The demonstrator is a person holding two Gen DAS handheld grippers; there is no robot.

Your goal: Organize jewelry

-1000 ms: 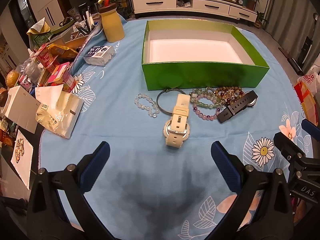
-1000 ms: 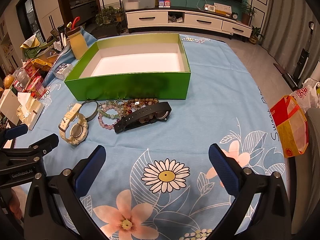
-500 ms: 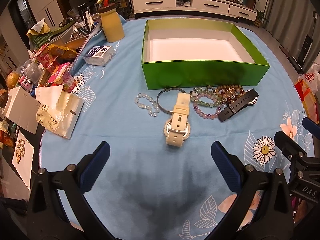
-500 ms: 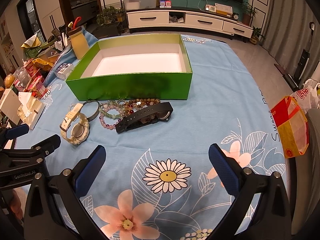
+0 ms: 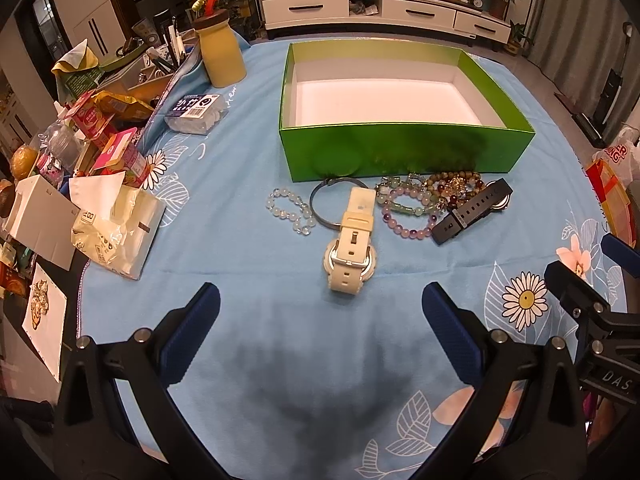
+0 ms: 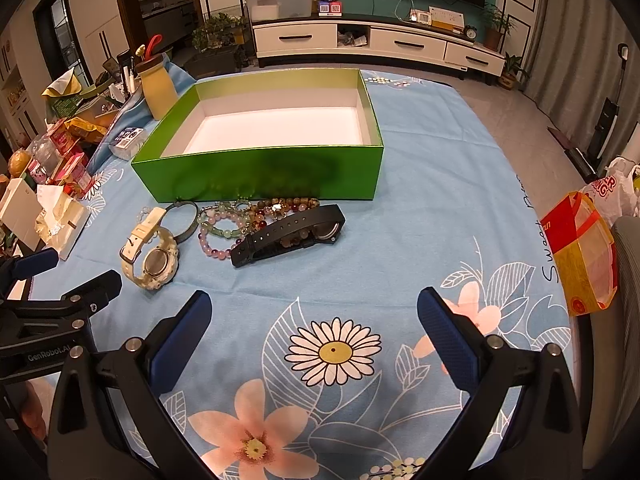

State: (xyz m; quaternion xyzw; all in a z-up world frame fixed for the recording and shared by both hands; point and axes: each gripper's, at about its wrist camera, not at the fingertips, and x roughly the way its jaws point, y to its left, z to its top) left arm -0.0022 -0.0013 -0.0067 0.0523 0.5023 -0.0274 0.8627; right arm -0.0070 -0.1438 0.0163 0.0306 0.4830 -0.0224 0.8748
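Green box (image 5: pixel 404 156) open and bare inside, white floor showing, standing on the blue flowered surface (image 5: pixel 256 320). Just in front of its near wall, all the jewelry laid out in a row: clear bead bracelet (image 5: pixel 289 211), dark bangle (image 5: pixel 332 200) partly under the cream watch (image 5: pixel 352 248), a tangle of beaded bracelets (image 5: pixel 416 204), black watch (image 5: pixel 474 210) at the right end touching that tangle. Nothing in the box yet, so probably the very start: reaching for a first piece.

Left tool (image 5: pixel 320 320) spread wide, empty, hovering short of the cream watch and roughly lined up with it. Right tool (image 6: pixel 314 320) likewise spread and empty, above the daisy print, well short of the black watch (image 6: pixel 288 234).

Next, likely: forward and down over one watch, fingers straddling case or strap, closing, lifting clear of the bangle or beads, then over the green wall. Worth minding: the strap lying across the bangle, beads dragging along.
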